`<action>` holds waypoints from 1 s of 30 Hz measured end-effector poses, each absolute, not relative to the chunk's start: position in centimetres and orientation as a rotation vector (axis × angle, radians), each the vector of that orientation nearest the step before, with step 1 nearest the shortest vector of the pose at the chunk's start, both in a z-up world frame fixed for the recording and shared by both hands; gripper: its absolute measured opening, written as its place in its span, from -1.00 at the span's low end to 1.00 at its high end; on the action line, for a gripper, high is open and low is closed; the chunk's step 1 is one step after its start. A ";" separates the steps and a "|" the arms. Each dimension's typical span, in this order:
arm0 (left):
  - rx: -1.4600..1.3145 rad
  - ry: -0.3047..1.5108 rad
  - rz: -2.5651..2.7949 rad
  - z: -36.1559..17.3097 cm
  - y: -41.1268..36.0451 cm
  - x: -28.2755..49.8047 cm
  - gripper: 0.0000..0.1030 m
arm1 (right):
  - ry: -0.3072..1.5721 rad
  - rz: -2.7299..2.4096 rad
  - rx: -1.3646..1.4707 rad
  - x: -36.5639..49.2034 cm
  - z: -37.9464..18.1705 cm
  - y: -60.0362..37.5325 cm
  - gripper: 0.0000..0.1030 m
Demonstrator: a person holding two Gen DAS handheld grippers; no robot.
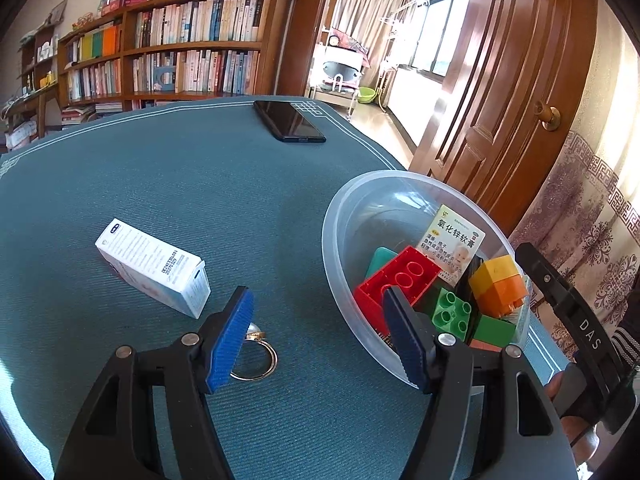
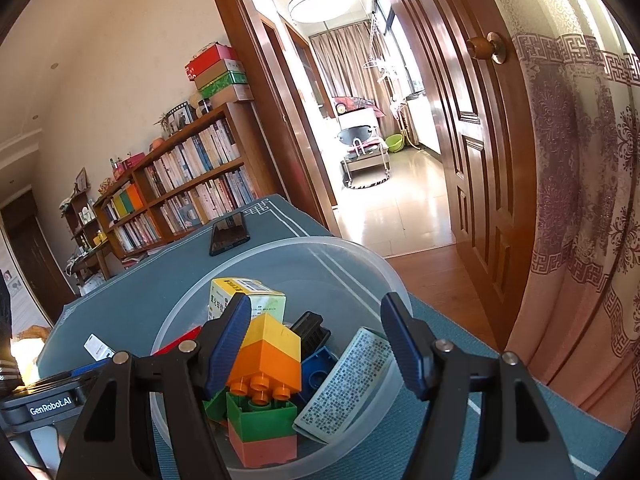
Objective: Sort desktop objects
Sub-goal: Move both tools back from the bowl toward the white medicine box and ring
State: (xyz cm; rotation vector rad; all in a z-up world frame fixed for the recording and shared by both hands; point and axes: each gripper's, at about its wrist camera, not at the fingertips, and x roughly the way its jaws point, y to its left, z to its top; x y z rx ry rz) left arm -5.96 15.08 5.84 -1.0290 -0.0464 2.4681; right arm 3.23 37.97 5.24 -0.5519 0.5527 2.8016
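Toy bricks and medicine boxes gathered in a clear plastic bowl [image 1: 344, 216] on the green table [image 1: 180, 184].
Inside are seen a red brick [image 1: 400, 276], an orange-yellow brick [image 2: 266, 354] and an ointment box [image 1: 452, 240] printed "氧化锌软膏". A white carton [image 1: 154, 266] and a ring [image 1: 256, 354] are left outside. The left gripper [image 1: 320, 332] and right gripper [image 2: 316, 340] are held wide, empty; "GenRobot.AI" is read on the left.

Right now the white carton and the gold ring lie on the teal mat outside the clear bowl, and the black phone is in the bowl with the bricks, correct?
Not quite: the black phone lies on the teal mat beyond the clear bowl, as the left wrist view shows.
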 end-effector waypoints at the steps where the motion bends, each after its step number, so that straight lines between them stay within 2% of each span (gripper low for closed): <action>1: -1.027 -0.057 2.474 6.0 14.7 -6.0 0.37 | 0.554 2.800 -0.554 3.2 5.2 38.0 0.39; 16: -1.112 -0.205 2.624 6.0 8.2 -7.4 0.37 | 0.532 2.784 -0.559 3.2 5.3 37.9 0.45; 30: -1.193 -0.250 2.624 5.9 7.7 -8.8 0.37 | 0.466 2.802 -0.561 3.2 5.5 36.9 0.55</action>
